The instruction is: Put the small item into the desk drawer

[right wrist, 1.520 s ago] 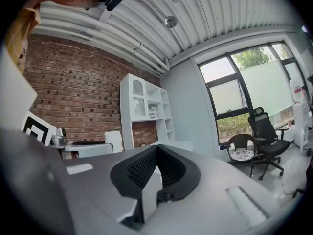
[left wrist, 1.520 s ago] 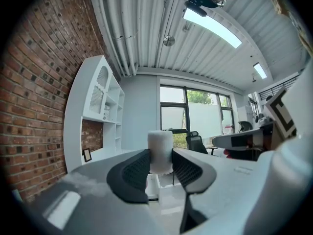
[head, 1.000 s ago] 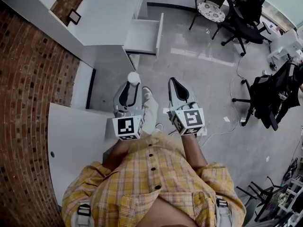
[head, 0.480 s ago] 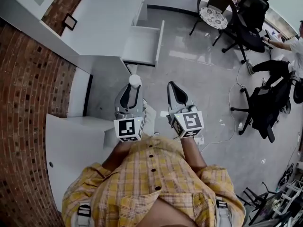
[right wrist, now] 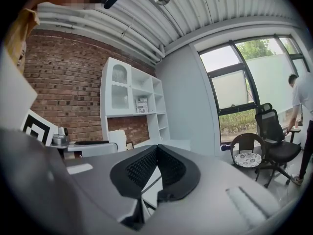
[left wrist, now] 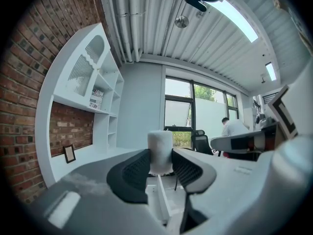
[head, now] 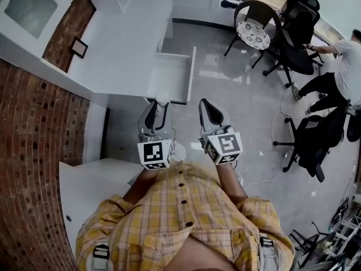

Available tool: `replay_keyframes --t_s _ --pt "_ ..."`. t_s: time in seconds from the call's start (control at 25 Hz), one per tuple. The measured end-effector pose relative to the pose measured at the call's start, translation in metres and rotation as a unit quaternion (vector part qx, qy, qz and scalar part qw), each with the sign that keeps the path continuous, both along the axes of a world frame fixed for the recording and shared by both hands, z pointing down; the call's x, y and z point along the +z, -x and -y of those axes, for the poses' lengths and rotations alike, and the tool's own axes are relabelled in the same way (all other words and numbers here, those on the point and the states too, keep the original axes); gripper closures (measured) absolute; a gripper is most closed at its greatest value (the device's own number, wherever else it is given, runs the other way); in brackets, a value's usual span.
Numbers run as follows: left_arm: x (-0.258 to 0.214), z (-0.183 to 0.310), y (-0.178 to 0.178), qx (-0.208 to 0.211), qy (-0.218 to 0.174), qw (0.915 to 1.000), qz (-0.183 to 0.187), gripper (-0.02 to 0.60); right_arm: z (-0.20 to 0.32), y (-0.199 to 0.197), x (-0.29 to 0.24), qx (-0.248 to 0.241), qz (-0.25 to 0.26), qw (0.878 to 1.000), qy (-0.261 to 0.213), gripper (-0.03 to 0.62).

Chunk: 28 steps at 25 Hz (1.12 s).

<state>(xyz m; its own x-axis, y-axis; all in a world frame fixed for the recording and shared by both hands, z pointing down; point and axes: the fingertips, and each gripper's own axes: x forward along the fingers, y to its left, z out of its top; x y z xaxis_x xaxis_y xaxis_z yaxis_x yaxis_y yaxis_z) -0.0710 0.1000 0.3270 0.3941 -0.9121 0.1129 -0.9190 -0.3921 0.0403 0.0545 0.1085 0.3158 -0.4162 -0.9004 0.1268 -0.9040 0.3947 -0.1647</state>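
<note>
A small white cylinder [head: 162,98] [left wrist: 160,151] stands upright between the black pads of my left gripper [head: 161,102] [left wrist: 160,164], which is shut on it. In the head view it hangs just short of the front of the open white desk drawer [head: 171,78], which sticks out from the white desk [head: 127,38]. My right gripper [head: 204,104] [right wrist: 156,156] is level with the left one, a little to its right, jaws shut and empty. The drawer's inside looks bare in the head view.
A brick wall [head: 34,129] runs along the left, with a second white surface [head: 90,185] near my left side. A small framed picture [head: 79,48] stands on the desk. Office chairs [head: 254,18] and a person [head: 338,72] are at the right, with a cable on the grey floor [head: 271,145].
The view has closed in on the desk: the drawer front now lies right beyond the cylinder. Both grippers keep their grip and spacing. A person has come into view at the right.
</note>
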Motion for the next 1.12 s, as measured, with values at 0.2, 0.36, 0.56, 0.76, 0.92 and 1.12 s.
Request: replay_keyframes --t_s 0.2,0.36,0.56,0.76,0.92,1.12 --pt "-0.002 0.056 0.009 0.001 0.004 1.0 -0.004 0.428 0.057 0.011 -0.004 -0.001 -0.007 1.0 0.0 0.597" --pt "0.002 0.09 0.015 0.005 0.012 0.9999 -0.003 0.428 0.092 0.018 -0.003 0.002 -0.008 1.0 0.005 0.597" --pt "0.014 0.12 0.022 0.015 0.028 0.9995 -0.006 0.428 0.122 0.024 0.007 0.014 -0.013 1.0 0.019 0.595" --pt "0.031 0.138 0.023 0.019 0.043 0.9989 -0.007 0.428 0.137 0.023 0.02 0.024 -0.026 0.999 0.035 0.595" --pt "0.046 0.144 0.024 0.015 0.063 0.9978 -0.011 0.428 0.143 0.024 0.031 0.029 -0.031 0.998 0.047 0.595" --pt "0.066 0.156 0.03 0.011 0.077 0.997 0.001 0.428 0.157 0.027 0.046 0.028 -0.03 0.997 0.059 0.595"
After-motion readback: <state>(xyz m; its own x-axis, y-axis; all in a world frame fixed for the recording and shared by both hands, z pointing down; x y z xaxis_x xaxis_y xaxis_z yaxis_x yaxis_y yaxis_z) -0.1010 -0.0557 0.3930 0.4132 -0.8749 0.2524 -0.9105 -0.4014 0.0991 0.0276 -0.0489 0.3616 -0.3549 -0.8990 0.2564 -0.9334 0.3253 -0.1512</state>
